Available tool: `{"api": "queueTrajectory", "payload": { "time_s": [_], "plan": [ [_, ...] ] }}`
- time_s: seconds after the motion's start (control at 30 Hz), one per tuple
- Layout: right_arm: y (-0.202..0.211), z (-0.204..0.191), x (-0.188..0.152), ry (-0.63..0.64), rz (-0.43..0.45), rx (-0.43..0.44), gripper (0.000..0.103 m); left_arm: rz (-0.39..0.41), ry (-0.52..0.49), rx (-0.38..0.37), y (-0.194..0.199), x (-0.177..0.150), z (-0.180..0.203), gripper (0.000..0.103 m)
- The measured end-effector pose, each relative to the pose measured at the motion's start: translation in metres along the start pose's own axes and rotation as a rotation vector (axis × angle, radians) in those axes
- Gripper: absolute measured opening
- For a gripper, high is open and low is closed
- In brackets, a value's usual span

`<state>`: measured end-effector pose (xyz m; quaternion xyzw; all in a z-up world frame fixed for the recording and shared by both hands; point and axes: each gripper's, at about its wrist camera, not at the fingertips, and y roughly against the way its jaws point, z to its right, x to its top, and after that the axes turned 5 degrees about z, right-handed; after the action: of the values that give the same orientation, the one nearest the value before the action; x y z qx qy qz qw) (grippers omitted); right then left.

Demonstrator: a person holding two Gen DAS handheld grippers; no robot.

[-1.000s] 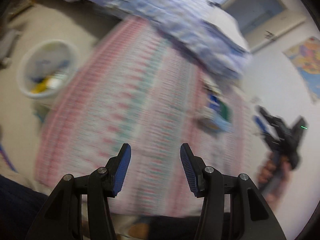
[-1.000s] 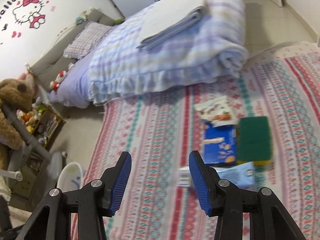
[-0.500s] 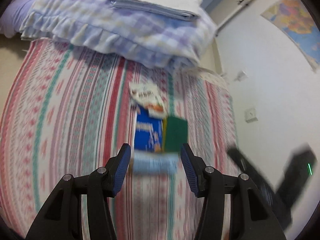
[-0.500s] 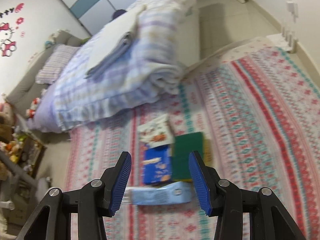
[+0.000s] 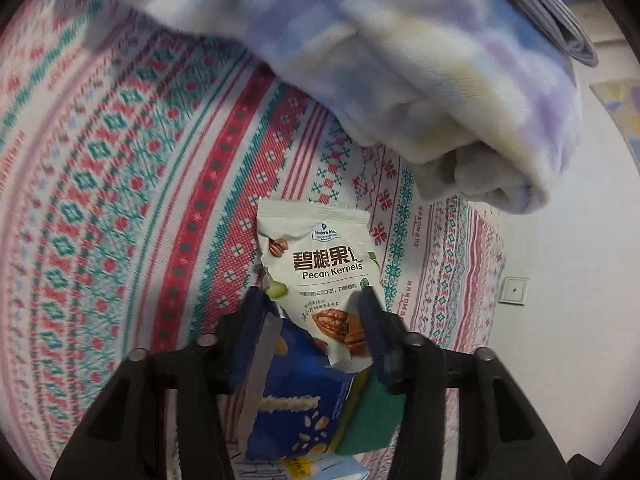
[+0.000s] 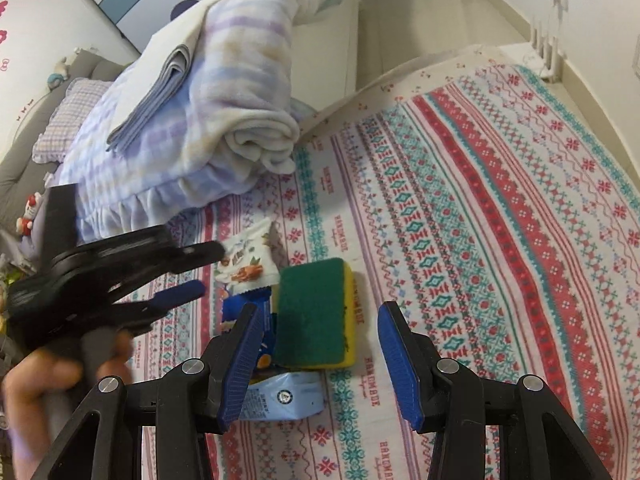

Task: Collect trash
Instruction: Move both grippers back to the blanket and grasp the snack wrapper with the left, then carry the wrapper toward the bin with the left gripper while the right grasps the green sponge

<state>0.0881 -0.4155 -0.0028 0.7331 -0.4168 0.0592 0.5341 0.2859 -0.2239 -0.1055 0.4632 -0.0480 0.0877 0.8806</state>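
Pouch [image 5: 320, 276] labelled "Pecan Kernels", framed by the parted left gripper [image 5: 310, 308]; right gripper [image 6: 320, 344] spread over sponge [image 6: 314, 312]; rug [image 6: 480, 240] woven "HANDMADE"; blanket [image 6: 224, 112] behind.

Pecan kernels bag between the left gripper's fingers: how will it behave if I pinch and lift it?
The pecan kernels bag looks torn open, flat and creased, so it is probably near empty: light and floppy, sagging from the left gripper. Its glossy film may slip. It overlaps the blue wrapper, which might drag along.
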Motion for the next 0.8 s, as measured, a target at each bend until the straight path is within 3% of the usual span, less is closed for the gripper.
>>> {"api": "queueTrajectory", "payload": {
  "time_s": [0.1, 0.17, 0.57, 0.8],
  "plan": [
    [-0.008, 0.001, 0.002, -0.006, -0.015, -0.001, 0.053, 0.019, -0.018, 0.004, -0.001, 0.001, 0.001, 0.014],
    [-0.015, 0.000, 0.003, 0.001, -0.026, -0.005, 0.053, 0.044, -0.013, -0.003, 0.003, 0.002, -0.001, 0.008],
    [-0.050, 0.005, -0.002, -0.002, -0.104, -0.051, 0.053, 0.145, -0.031, -0.141, 0.090, -0.007, -0.020, 0.003],
    [-0.063, -0.007, -0.006, 0.044, -0.130, -0.077, 0.053, 0.195, -0.030, -0.162, 0.151, -0.031, -0.067, 0.003]
  ]
}}
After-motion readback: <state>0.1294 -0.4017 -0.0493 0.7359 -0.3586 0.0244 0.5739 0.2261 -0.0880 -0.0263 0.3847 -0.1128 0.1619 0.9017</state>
